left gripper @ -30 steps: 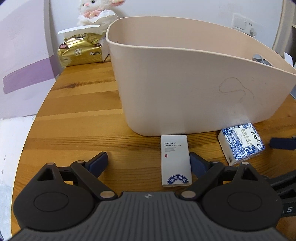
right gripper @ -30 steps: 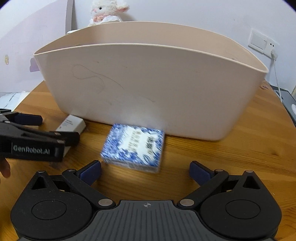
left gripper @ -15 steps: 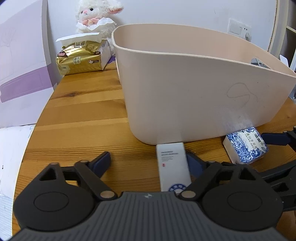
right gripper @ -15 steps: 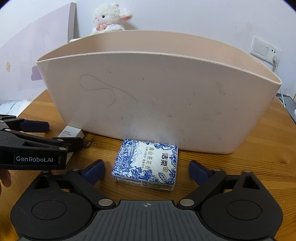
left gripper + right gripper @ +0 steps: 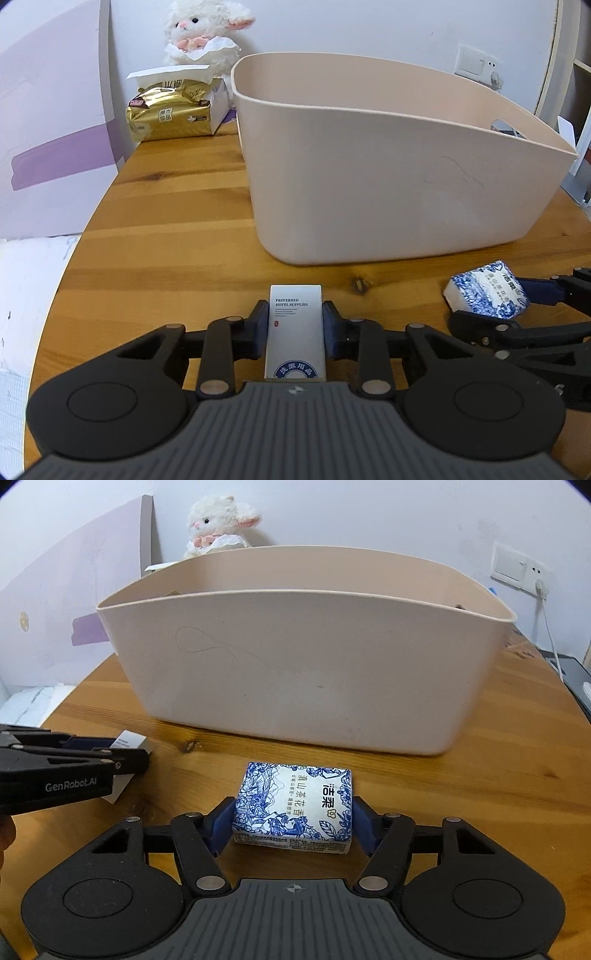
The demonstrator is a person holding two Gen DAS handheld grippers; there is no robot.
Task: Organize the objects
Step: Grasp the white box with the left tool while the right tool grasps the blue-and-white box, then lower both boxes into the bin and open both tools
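Observation:
My left gripper [image 5: 294,325] is shut on a small white box marked "Preferred Hotel Supplies" [image 5: 295,332], in front of the beige plastic basket [image 5: 388,192]. My right gripper [image 5: 293,818] is shut on a blue-and-white tissue pack [image 5: 295,805], also in front of the basket [image 5: 306,672]. In the left wrist view the tissue pack [image 5: 485,290] and right gripper show at the right. In the right wrist view the left gripper [image 5: 70,771] and the white box [image 5: 127,742] show at the left. Whether the objects are lifted off the wooden table [image 5: 166,240] I cannot tell.
A gold tissue pack [image 5: 171,114] and a white plush lamb [image 5: 203,33] sit at the table's far left corner against the wall. A purple-and-white panel [image 5: 48,122] stands left of the table. A wall socket with a cable [image 5: 532,572] is at the right.
Both grippers have closed, the left on the white box and the right on the tissue pack. Both have drawn back a little from the basket.

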